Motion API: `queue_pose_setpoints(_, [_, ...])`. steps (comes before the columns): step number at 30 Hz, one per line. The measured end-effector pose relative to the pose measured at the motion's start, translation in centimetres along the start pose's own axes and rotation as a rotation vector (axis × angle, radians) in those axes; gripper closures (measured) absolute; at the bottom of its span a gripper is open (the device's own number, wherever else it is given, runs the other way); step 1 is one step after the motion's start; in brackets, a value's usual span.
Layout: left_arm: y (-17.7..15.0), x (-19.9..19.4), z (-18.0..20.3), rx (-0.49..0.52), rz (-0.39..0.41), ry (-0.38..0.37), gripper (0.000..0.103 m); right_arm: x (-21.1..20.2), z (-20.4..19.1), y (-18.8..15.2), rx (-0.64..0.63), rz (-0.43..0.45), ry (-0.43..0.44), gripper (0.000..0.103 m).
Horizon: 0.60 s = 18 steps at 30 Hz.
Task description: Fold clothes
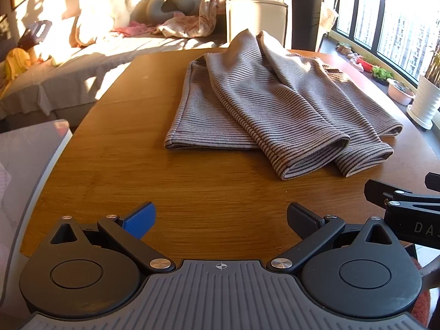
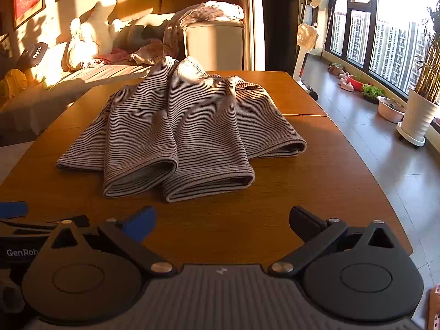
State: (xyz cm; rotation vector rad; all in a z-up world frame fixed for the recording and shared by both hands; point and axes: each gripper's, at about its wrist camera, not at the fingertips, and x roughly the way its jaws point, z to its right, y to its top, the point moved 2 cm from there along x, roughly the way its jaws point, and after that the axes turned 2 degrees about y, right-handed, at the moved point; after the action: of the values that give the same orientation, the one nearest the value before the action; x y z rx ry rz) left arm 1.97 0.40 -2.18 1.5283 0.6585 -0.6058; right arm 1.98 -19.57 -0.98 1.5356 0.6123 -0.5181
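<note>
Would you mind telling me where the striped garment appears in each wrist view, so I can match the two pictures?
Left wrist: striped garment lies right of centre, on the wooden table.
Right wrist: striped garment lies left of centre, on the table.
Shared landmark: white ribbed planter by the window.

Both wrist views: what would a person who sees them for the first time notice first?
First, the striped garment lying partly folded in the middle of the wooden table, its two rolled ends toward the cameras. Next, the open left tool and open right tool, both empty, above bare wood short of the cloth. Behind, warm sunlight falls on a sofa piled with laundry.
</note>
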Motion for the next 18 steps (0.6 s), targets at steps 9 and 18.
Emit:
queue_pose_setpoints(9, [0.3, 0.6, 0.4, 0.021, 0.019, -0.003, 0.000, 0.9, 0.5, 0.2, 0.013, -0.010, -0.005, 0.000])
queue_pose_setpoints(18, [0.3, 1.2, -0.4, -0.015, -0.004, 0.006, 0.000, 1.5, 0.7, -0.3, 0.031, -0.036, 0.003, 0.000])
